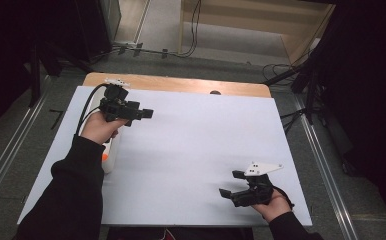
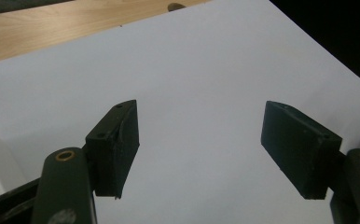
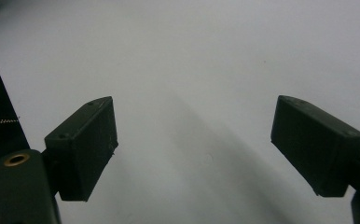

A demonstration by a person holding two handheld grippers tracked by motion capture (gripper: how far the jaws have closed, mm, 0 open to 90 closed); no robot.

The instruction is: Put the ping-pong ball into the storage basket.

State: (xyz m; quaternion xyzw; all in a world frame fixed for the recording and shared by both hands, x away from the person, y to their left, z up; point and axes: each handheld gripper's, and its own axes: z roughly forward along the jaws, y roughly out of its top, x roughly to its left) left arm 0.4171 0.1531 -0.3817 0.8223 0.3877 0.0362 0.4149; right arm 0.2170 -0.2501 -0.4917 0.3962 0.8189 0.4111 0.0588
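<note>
The left gripper point(image 1: 143, 114) hovers over the far left part of the white sheet point(image 1: 196, 145), its jaws spread wide with only bare paper between them. Just beside the left hand point(image 1: 98, 127), at the sheet's left edge, lies a white object with an orange spot point(image 1: 106, 157), possibly a power strip; it is partly hidden. The right gripper point(image 1: 231, 184) sits near the sheet's near right corner, jaws likewise apart and gripping nothing.
</note>
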